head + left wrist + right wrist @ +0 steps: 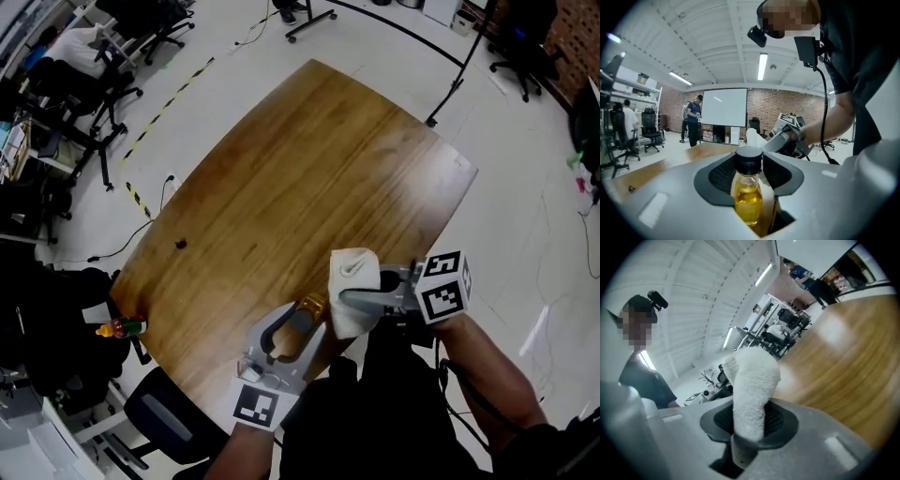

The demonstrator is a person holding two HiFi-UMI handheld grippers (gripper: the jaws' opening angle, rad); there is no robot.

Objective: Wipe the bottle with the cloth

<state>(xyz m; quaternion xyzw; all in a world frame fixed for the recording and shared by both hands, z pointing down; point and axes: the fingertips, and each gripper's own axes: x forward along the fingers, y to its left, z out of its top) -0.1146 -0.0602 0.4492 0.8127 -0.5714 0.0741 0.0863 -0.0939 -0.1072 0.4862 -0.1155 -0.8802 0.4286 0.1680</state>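
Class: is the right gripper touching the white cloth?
Touching. In the right gripper view the right gripper is closed on the white cloth, which is pinched from both sides and stands up beyond it.

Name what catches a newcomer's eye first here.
A white cloth, bunched in the right claw, stands out above the near edge of the wooden table. Just beside it, the left claw grips a small bottle of yellow liquid with a black cap.
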